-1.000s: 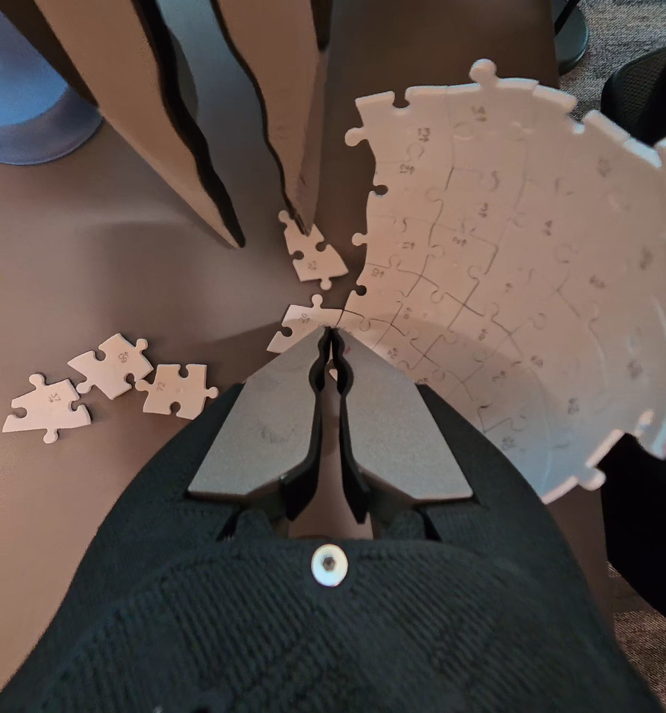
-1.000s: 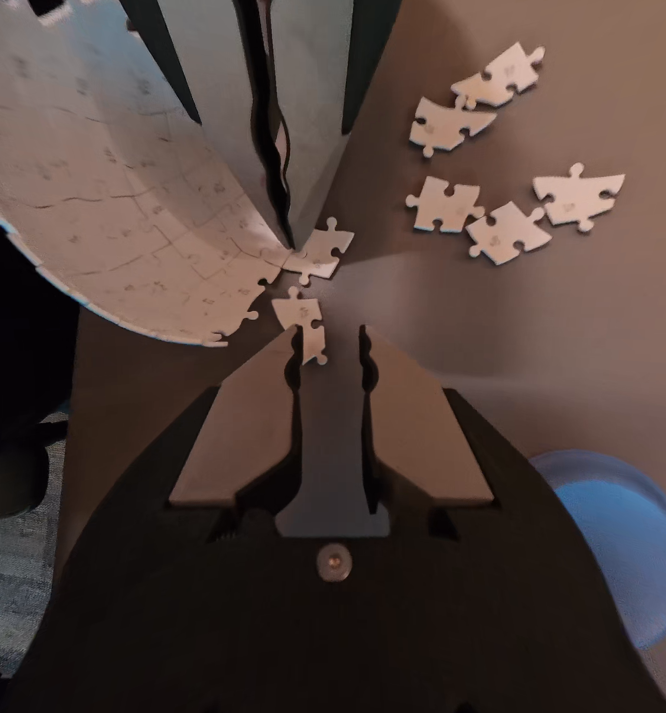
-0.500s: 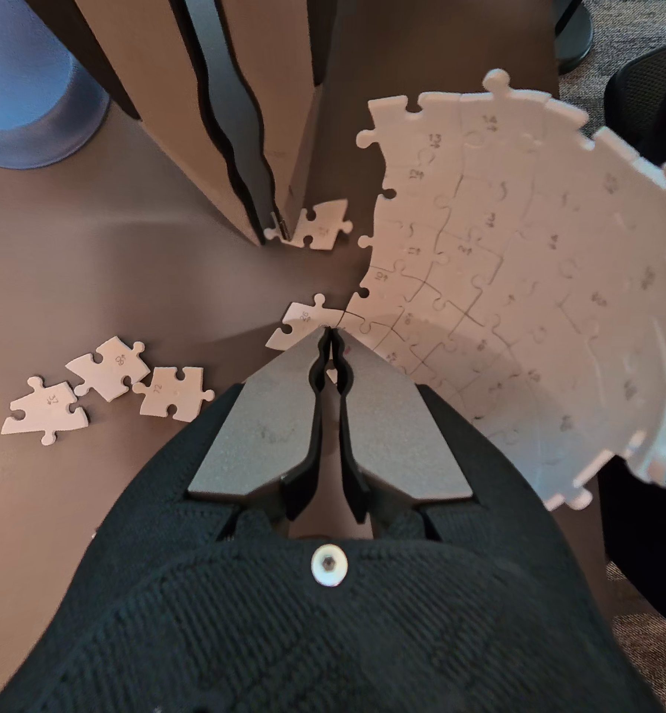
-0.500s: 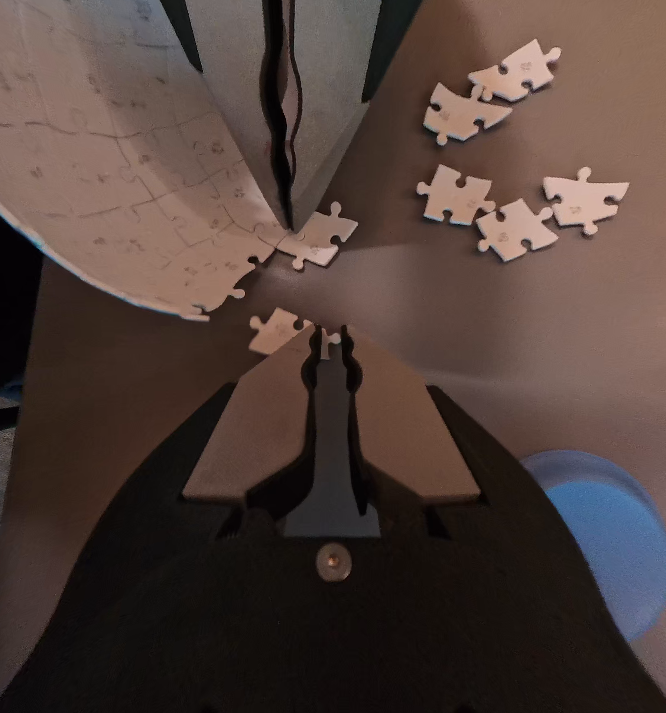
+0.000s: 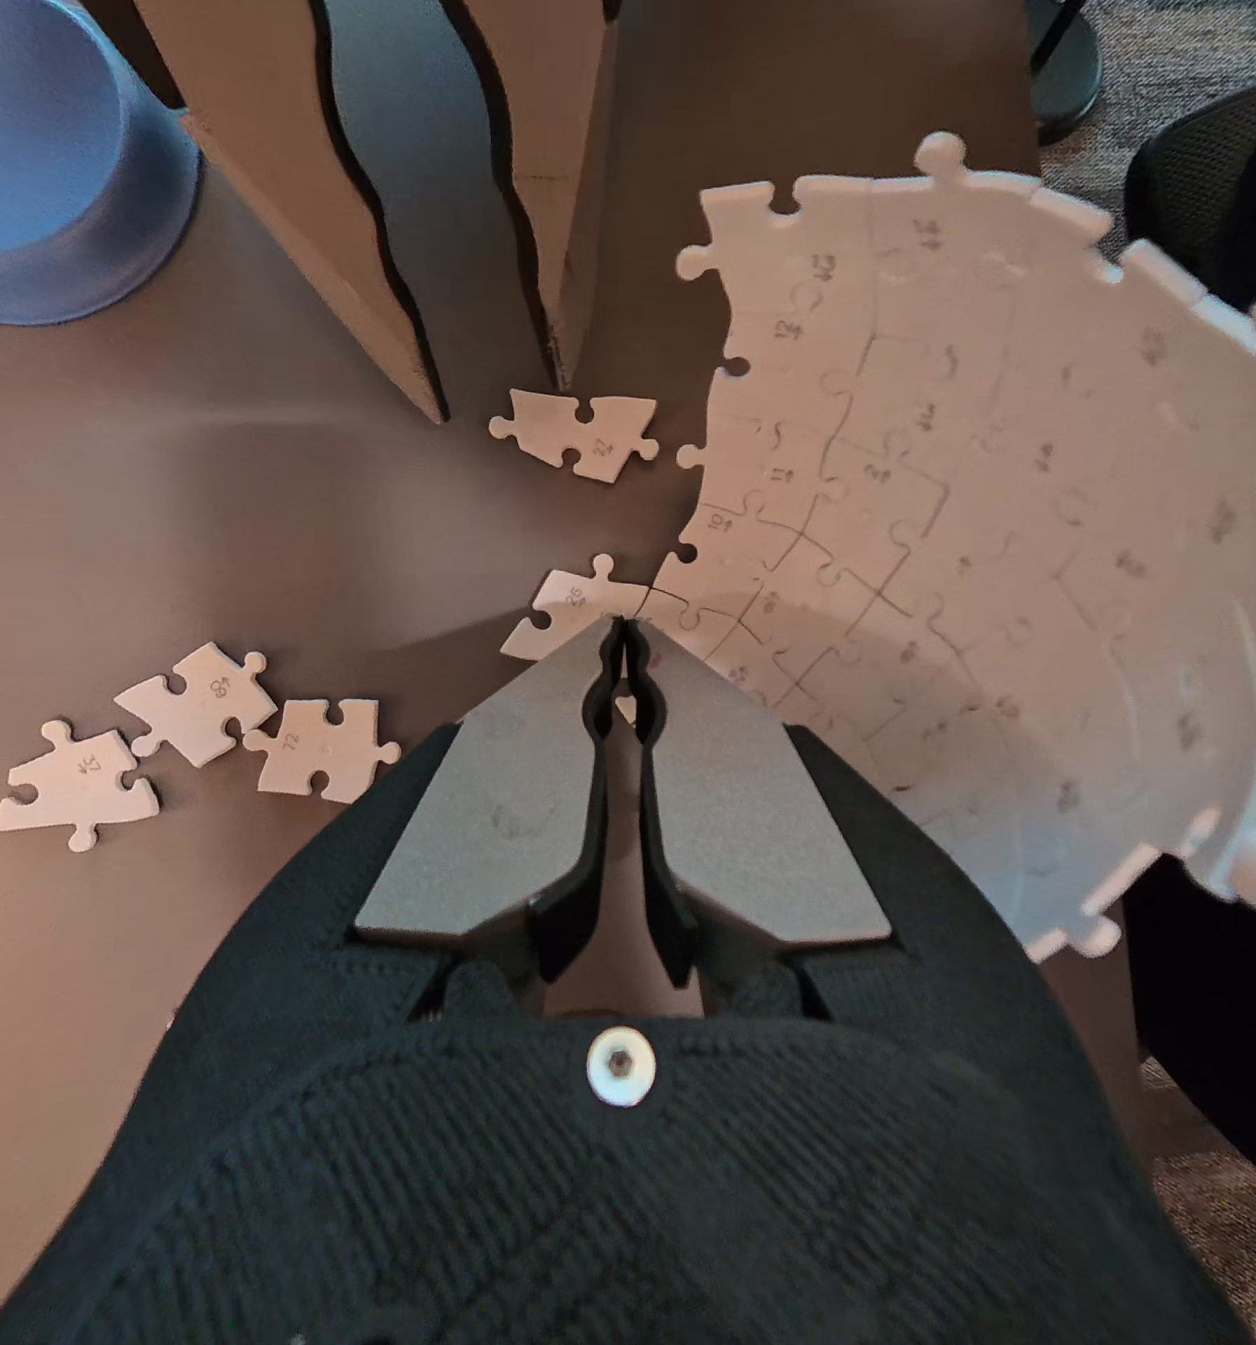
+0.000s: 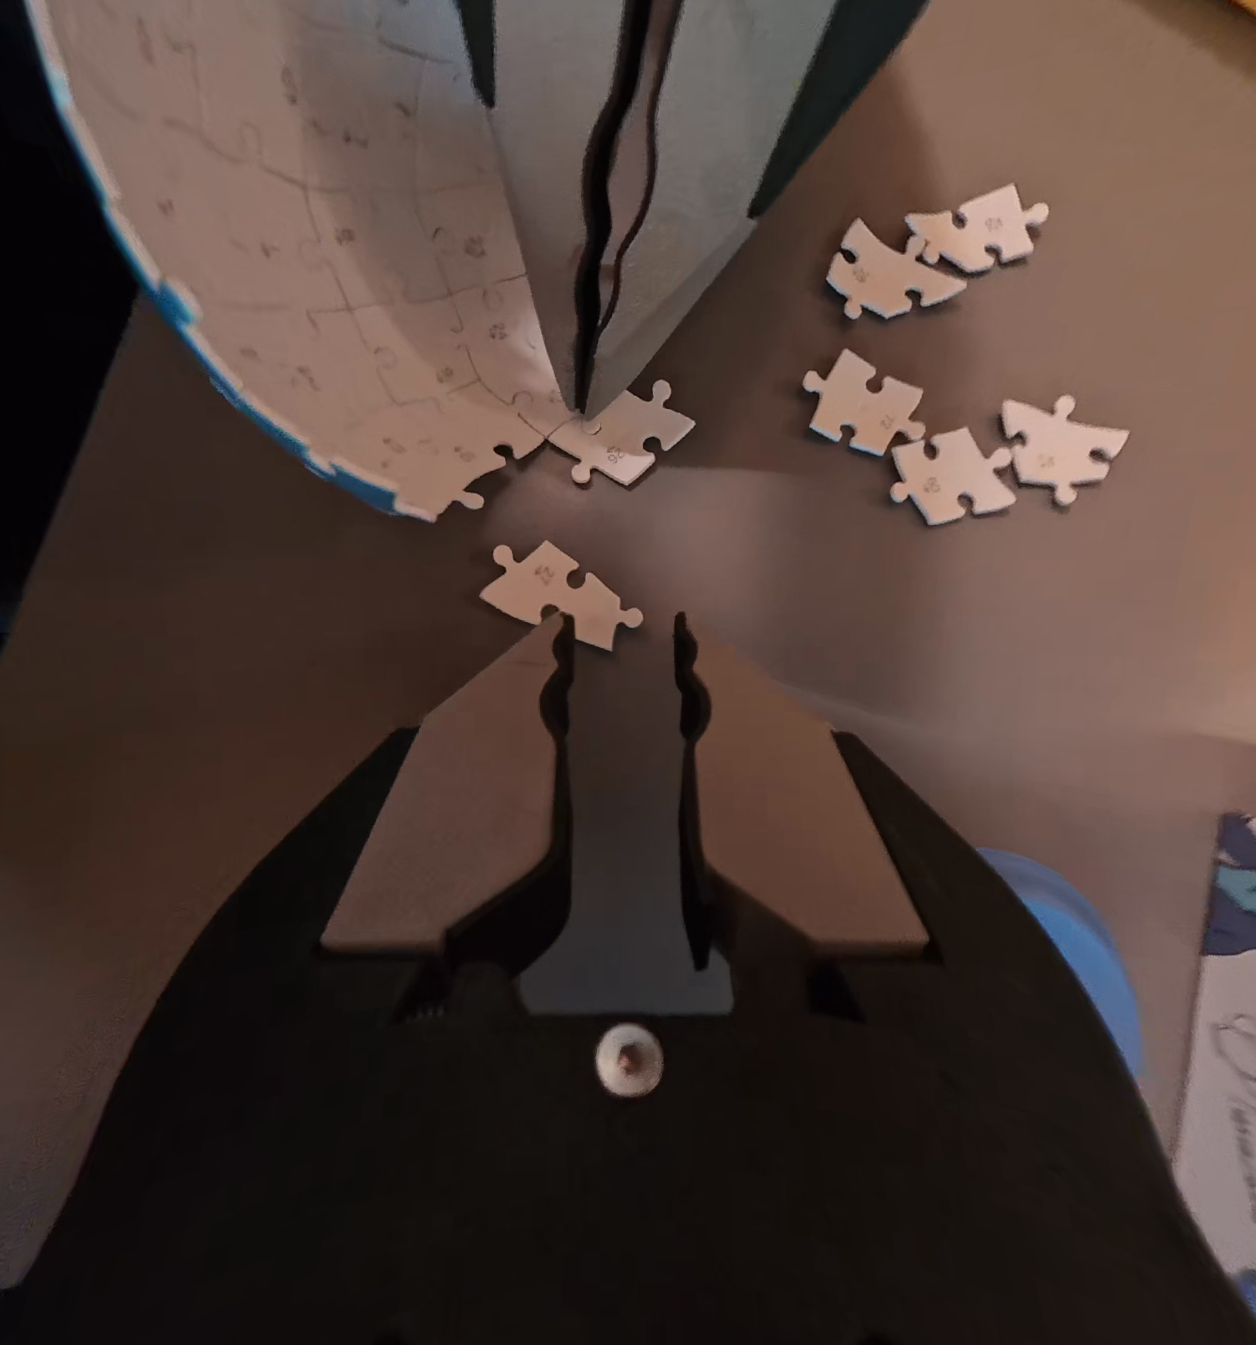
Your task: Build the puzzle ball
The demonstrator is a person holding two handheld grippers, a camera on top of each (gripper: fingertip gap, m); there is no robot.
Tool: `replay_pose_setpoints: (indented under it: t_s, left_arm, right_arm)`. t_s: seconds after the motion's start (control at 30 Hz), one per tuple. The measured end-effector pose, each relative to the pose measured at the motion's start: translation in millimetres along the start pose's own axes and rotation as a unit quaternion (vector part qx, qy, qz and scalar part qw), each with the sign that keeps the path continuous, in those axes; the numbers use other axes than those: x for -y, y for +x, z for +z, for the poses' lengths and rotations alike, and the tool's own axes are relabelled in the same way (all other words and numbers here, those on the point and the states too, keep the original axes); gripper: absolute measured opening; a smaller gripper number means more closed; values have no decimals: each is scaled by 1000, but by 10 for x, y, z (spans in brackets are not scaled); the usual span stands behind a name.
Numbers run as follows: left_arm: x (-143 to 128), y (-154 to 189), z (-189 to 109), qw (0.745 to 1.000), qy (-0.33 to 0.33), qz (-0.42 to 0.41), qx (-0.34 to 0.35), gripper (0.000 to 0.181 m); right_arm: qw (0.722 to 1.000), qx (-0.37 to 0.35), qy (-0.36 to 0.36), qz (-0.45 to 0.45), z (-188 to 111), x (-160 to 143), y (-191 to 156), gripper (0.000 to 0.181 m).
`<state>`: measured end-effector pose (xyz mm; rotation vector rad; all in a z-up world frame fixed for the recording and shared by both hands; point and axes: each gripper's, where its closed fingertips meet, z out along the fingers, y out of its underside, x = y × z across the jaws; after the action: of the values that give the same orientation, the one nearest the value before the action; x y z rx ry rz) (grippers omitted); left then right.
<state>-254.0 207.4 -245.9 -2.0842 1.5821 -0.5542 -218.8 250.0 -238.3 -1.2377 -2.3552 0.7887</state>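
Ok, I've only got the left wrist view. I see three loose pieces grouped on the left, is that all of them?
Observer: No. The right wrist view shows five pieces in that group; two lie beyond your frame.
Operator: What colour is the shell's outside?
Observer: Blue. It shows along the outer rim of the shell.
Operator: Anything by the cup?
Observer: Yes, a printed sheet lies beside the cup, at the table's edge.
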Motion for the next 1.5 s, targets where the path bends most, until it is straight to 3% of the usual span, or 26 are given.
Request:
replay_pose_setpoints:
  t_s: [0.27,0.47,0.67,0.8,0.87,0.97,1.4,1.5]
  left_arm:
    - [11,2,6,1000,5,1,-19,0]
    - [22,5,12,999,10,4,-47,0]
    - [15,6,7,998,1,22,-66,0]
    - [26,1,15,997,1,21,-69,0]
    - [27,1,15,998,2,23,-64,0]
    - [29,3,18,998,0,24,-59,0]
    - [36,10,19,998,-1,27,-50,0]
    - [42,16,22,998,0,25,-53,0]
  right_arm:
    - [995,36,-11,-96,51,-34,-114,26]
    - [980,44,-15,-191,74,12,-86,16]
    - [971,62,-33,-229,15,56,-102,11]
    - [977,69,-39,-196,12,16,-156,14]
    - [980,66,-48,-180,33,-57,-199,2]
    - [983,47,-45,-171,33,-85,-222,1]
    - [991,68,-82,-80,-63,-206,-627,9]
    - [992,24,-83,-96,-75,-202,-542,6]
